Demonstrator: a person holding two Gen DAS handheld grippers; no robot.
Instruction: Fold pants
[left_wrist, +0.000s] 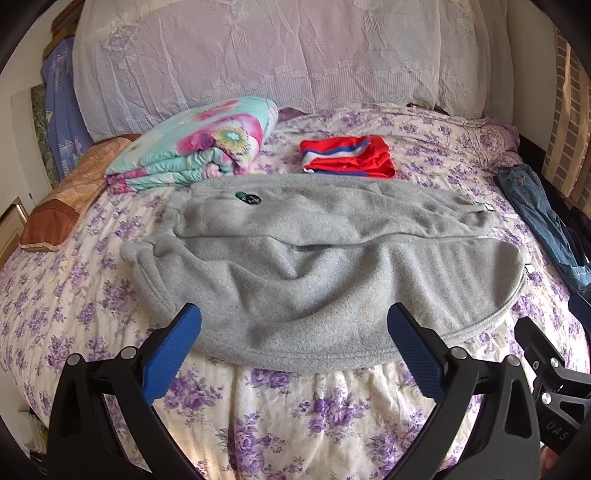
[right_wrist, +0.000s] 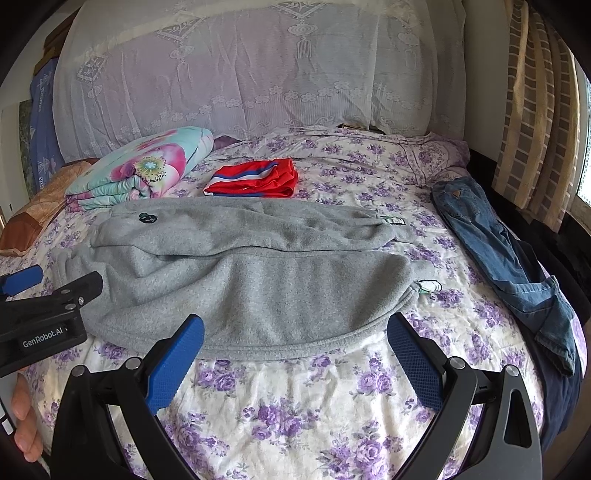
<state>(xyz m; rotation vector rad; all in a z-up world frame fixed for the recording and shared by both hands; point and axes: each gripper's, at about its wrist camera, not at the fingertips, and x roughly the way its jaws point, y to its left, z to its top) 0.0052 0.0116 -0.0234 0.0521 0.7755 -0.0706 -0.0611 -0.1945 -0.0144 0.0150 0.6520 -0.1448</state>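
Grey fleece pants lie spread sideways across the flowered bed, one leg laid along the other; they also show in the right wrist view. My left gripper is open and empty, its blue pads at the near hem of the pants. My right gripper is open and empty, just short of the near hem. The left gripper's body shows at the left edge of the right wrist view.
A folded red garment and a folded floral quilt lie behind the pants. Blue jeans lie along the bed's right edge. A lace-covered headboard stands at the back and a brown pillow lies at left.
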